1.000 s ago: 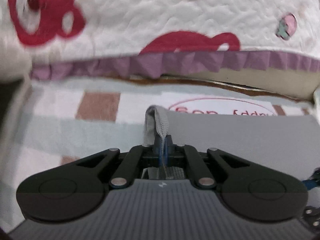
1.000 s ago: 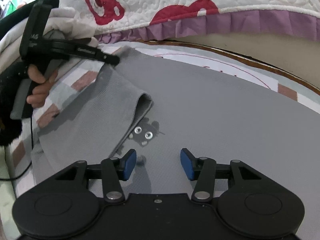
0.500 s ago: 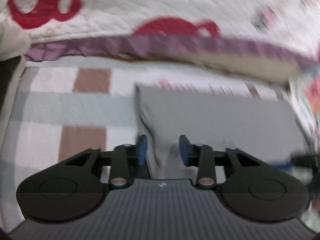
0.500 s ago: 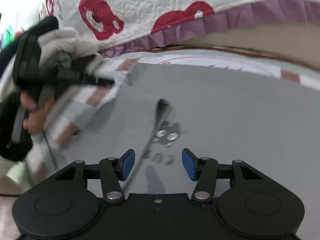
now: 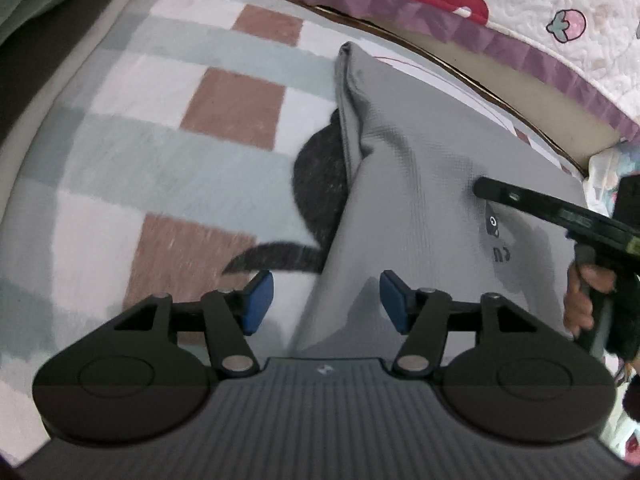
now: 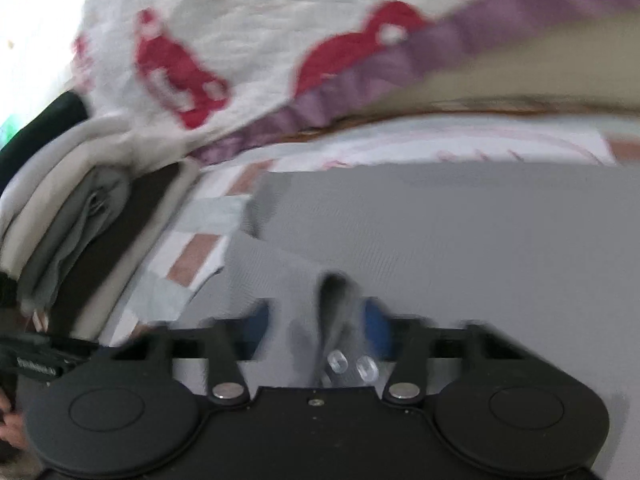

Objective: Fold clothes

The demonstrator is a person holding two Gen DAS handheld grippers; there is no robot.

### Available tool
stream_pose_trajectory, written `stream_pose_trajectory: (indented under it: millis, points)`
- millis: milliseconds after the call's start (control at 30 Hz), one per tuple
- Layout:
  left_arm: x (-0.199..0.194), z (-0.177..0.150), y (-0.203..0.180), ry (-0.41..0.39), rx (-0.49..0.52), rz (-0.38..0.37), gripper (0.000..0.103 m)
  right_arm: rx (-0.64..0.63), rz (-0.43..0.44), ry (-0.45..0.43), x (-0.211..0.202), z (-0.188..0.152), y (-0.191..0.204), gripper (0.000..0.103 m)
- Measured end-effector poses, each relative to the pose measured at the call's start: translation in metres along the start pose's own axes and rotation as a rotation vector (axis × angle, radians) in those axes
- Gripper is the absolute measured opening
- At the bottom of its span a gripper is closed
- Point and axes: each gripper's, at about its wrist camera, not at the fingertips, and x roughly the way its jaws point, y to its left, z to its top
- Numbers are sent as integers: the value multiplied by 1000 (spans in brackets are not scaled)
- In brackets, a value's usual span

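checkered mat (image 5: 168,148) | quilt, red bears (image 6: 240,40) | purple ruffle (image 5: 400,2)

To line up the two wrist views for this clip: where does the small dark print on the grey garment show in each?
Left wrist view: the dark print is at right of centre on the grey garment, just under the right gripper's finger.
Right wrist view: blurred; the print cannot be picked out.
Shared landmark: the purple frill of the quilt above the garment.
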Motion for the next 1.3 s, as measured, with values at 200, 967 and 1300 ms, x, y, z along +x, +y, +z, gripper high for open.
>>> stream_pose_trajectory:
  millis: [200, 967, 1300]
  points:
    - [-12, -11, 0, 1, 1, -46, 58, -71, -61, -40, 2, 33, 0, 3]
    - [-23, -49, -81, -122, 517, 230, 20, -321, -338, -36, 14, 54, 8, 5]
    - [-24, -49, -87, -136, 535, 175, 14, 109, -128, 45, -56, -17, 0, 43]
